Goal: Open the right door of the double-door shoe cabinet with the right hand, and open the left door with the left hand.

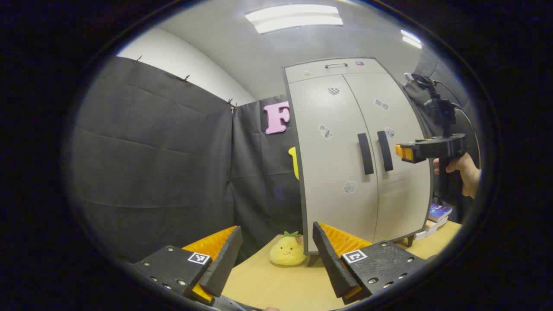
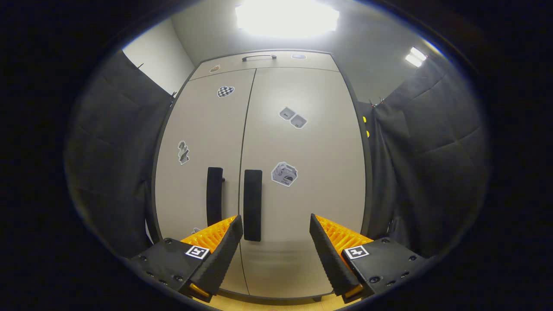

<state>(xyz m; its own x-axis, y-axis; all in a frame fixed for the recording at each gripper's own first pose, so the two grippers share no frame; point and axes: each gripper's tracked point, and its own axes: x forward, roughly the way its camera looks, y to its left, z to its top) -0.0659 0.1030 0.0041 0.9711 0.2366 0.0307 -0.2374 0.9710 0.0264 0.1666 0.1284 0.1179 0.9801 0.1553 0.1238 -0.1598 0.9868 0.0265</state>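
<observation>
Both doors shut; stickers on the shoe cabinet (image 2: 302, 142) too small to read. Right gripper (image 2: 274, 242) fingers spread, right door handle (image 2: 252, 205) just past its left finger. Left gripper (image 1: 276, 255) released too, plush toy (image 1: 288, 249) on wooden table (image 1: 276, 285) between fingers.

Left gripper (image 1: 276, 250) and right gripper (image 2: 274, 242): fingers spread, gripping nothing.
</observation>
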